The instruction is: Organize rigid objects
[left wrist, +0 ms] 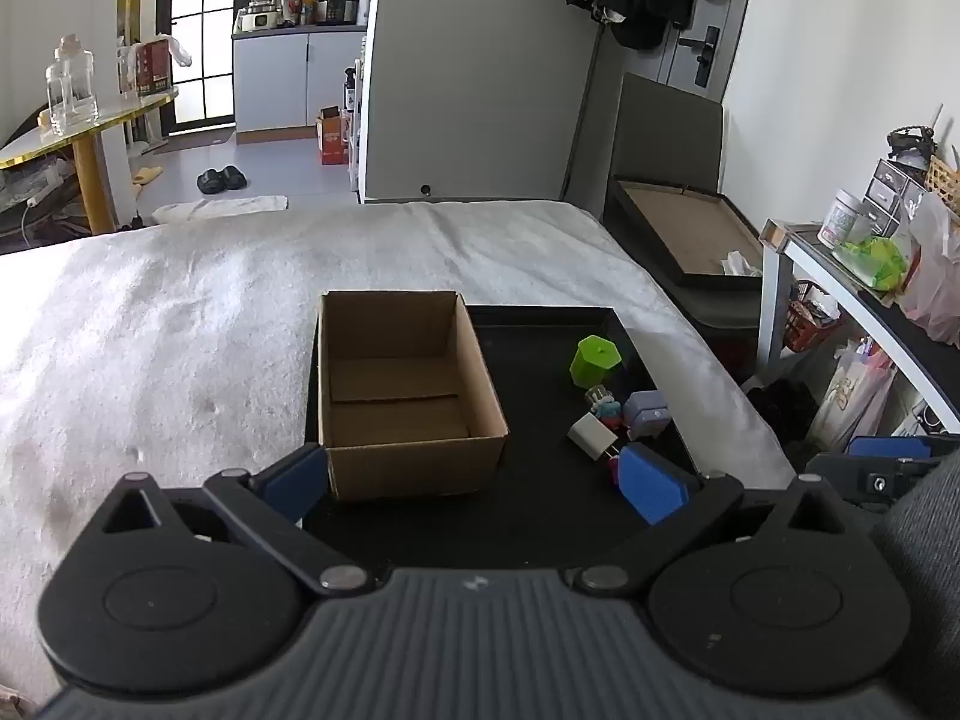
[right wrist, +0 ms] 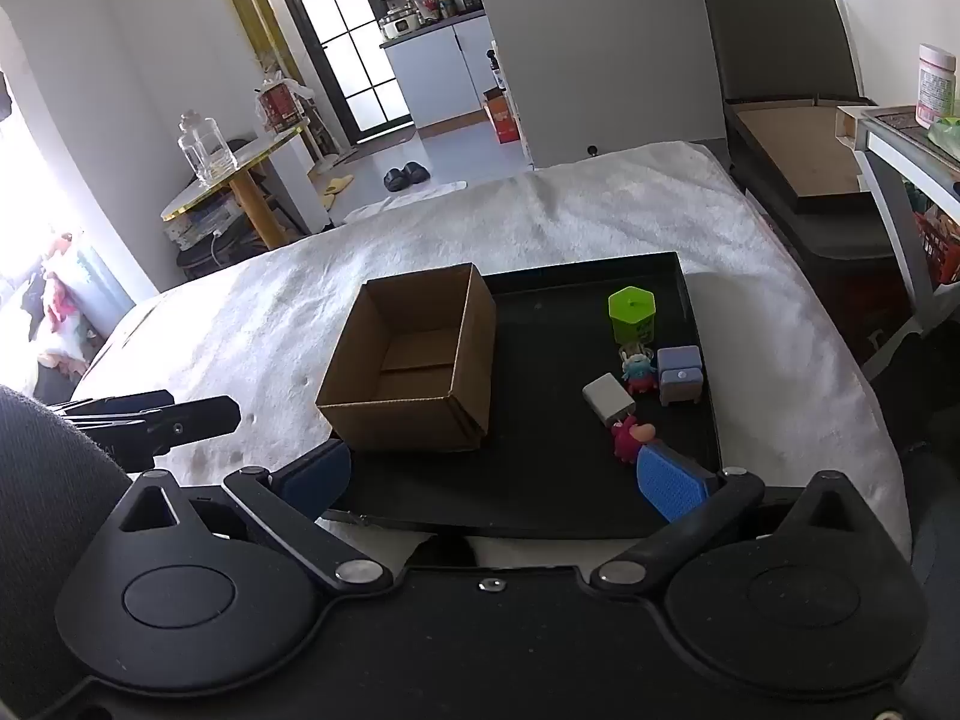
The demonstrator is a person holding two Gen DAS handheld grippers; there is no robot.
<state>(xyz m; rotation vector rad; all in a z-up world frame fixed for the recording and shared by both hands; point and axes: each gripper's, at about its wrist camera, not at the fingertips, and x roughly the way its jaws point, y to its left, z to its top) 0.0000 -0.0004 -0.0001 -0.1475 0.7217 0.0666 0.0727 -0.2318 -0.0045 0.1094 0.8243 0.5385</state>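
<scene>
Both wrist views look forward and down, close over the black tray (left wrist: 543, 510) (left and right), sharing the cardboard box (right wrist: 414, 360).

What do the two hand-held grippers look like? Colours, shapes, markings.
Both alike: the left hand-held gripper and the right hand-held gripper have black linkage arms with silver pivot pins, round black discs on each side and blue textured finger pads. No cables or markings visible.

left tool (left wrist: 474, 483): black linkages, blue pads, silver rivets | right tool (right wrist: 498, 480): same

One box (right wrist: 414, 360), one tray (right wrist: 540, 480), five small items (right wrist: 636, 378).
</scene>
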